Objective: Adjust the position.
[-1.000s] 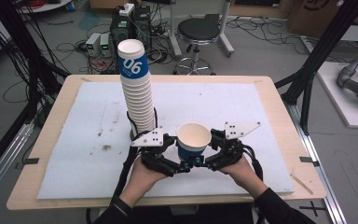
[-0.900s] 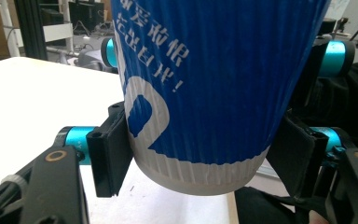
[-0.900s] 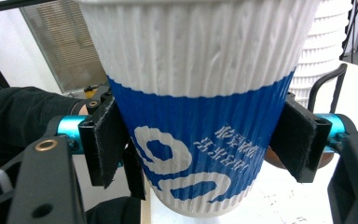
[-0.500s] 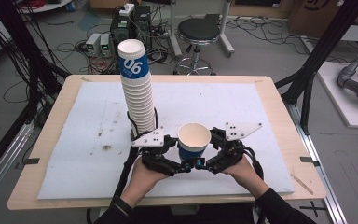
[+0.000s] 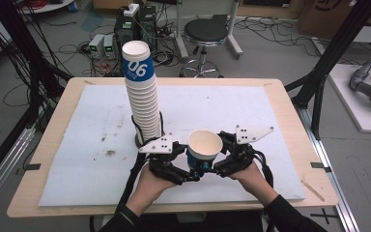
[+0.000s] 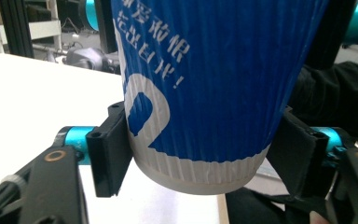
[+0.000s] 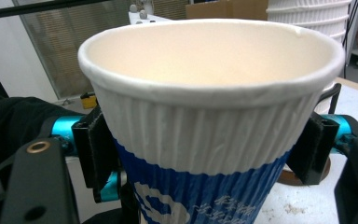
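**Single cup held between both grippers, in front of the stack**

A ribbed paper cup [image 5: 204, 149], white at the rim and blue below with white print, is held upright above the white mat [image 5: 77, 145], mouth up. Its long axis runs vertical. It sits at about 4 o'clock from the tall stack of paper cups [image 5: 145, 104], near it but apart.

Left gripper [image 5: 189, 174]: in the left gripper view the two black pads [image 6: 109, 154] press on the cup's lower wall, just above the base, one on each side. Jaws closed on the cup; the grip is low.

Right gripper [image 5: 213, 170]: in the right gripper view the pads [image 7: 95, 149] stand at either side of the cup, at the seam between the white band and the blue. The jaws have just been closing with the cup between them. The left pad looks to be touching the wall; whether the right pad [image 7: 313, 147] presses cannot be told.

Relation that matters: from the high view the cup lies at 12 o'clock from both hands, with the left gripper coming in from 7 o'clock and the right from 5 o'clock. Both grippers are equally near; the two sets of jaws meet under the cup.

Pose: both forearms enter from the table's near edge and converge. The hands are level, palms turned inward, and the grey plates [image 5: 254, 134] face up.

Judgement: this looks like a handover between grippers, or a two-handed pull to part nested cups; the grip heights differ, which fits either.
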